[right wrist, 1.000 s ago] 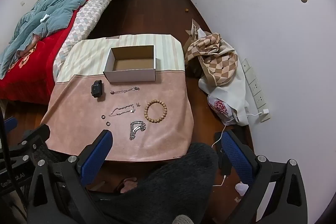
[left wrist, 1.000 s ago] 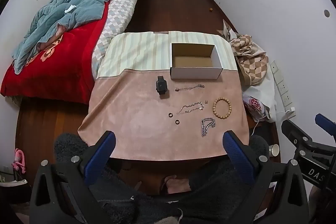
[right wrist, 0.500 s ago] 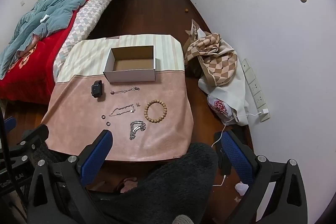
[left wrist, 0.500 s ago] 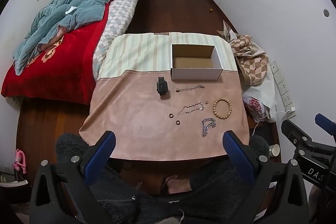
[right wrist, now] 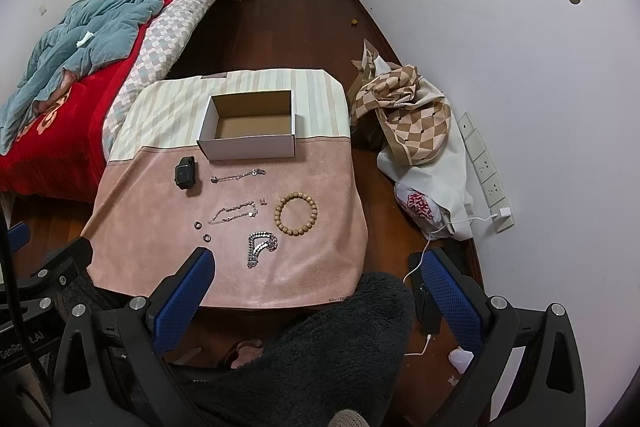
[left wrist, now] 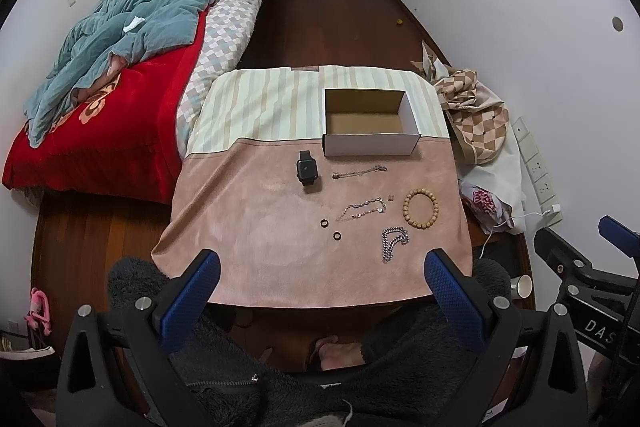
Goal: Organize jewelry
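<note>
Both claws, the left claw (left wrist: 320, 281) and the right claw (right wrist: 316, 279), are being held wide open and empty above the near edge of the worktop (left wrist: 260, 227), well back from the jewelry. The bead bracelet (right wrist: 295, 213), heavy silver chain (right wrist: 259, 247), two thin chains, two rings (right wrist: 201, 231) and the watch (right wrist: 185, 172) are lying spread on the pink cloth. A first pick is probably being lined up; the bead bracelet is being judged easiest, pinched across its beaded band. The cardboard box (right wrist: 248, 147) is sitting empty behind them.
</note>
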{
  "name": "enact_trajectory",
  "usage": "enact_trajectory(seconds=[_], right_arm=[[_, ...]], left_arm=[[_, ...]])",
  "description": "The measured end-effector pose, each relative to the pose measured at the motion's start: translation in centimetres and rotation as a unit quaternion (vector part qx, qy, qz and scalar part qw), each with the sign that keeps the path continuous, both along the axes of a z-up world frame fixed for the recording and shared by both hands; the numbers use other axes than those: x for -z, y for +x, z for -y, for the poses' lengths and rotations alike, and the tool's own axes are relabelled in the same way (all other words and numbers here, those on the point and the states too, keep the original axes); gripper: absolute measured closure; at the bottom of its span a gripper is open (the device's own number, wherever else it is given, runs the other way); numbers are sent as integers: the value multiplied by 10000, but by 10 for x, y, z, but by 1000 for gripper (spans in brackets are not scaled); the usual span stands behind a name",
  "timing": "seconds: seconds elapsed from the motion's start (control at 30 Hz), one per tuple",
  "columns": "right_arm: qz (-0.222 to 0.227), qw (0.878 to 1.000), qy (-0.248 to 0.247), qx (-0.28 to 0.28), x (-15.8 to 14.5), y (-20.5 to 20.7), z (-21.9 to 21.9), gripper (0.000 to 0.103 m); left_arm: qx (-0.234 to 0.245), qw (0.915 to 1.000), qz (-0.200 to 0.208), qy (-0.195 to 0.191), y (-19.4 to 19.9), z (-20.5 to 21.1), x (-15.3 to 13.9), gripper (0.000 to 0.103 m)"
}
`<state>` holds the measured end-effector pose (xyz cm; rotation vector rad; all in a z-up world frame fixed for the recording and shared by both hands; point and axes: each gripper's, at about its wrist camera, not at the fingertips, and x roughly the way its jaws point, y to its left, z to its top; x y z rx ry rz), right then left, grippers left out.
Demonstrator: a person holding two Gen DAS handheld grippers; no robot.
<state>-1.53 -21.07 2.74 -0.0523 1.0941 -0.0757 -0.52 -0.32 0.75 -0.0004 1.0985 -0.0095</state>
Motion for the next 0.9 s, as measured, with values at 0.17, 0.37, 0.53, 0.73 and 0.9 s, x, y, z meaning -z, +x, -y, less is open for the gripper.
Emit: enact_trajectory(seconds=[0.17,0.37,0.53,0.73,0.9], right_arm=[[19,10000,-5,4,-2,-1,2,0],[26,10000,-2,-8,-4,-1,3,0],[43,10000,-21,-14,-7,-2,2,0],[51,10000,-16,-18,-8,-2,2,0],[57,10000,-26,-18,-8,-2,2,0]], left_arm=[[0,10000,-9,-7,0,1,0,0],[4,10000,-10,-6,-1,1,0,0],[-14,10000,3,-12,-1,1,-1,0],[-17,10000,12,-25,-2,0,-3,0],[-17,10000,18,-28,-2,0,-4,0]])
